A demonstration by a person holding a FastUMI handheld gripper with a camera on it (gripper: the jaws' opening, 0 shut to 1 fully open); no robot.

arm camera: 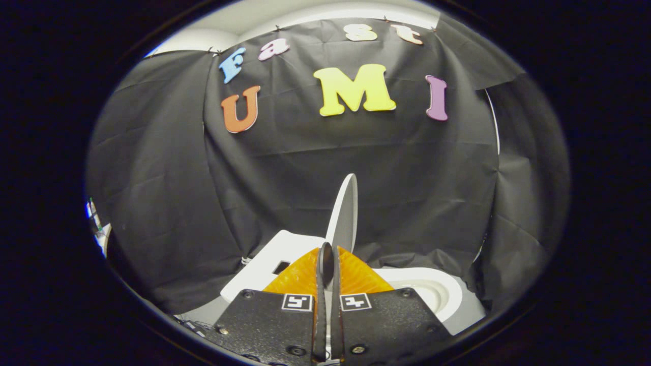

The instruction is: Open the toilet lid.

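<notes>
Your lid looks about done: toilet [432, 292] has its bowl exposed at 3 o'clock of the fingers, toilet lid [345, 213] standing near upright at 12 o'clock, edge-on, just beyond the tips. Gripper [326, 259] jaws nearly closed; I can't tell if they still pinch the lid's edge. Left: release, back out. Count: one toilet, one lid, one gripper.

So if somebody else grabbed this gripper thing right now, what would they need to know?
Gripper: fingers closed together, pinching the edge of the toilet lid.
Lid: raised nearly upright, edge-on, rising beyond the fingertips in front of the black cloth wall.
Toilet bowl: uncovered, beside the fingers.
Tank: on the fingers' other side.
Done: lid lifted.
Left: probably let go and back away once the lid stands by itself.
</notes>
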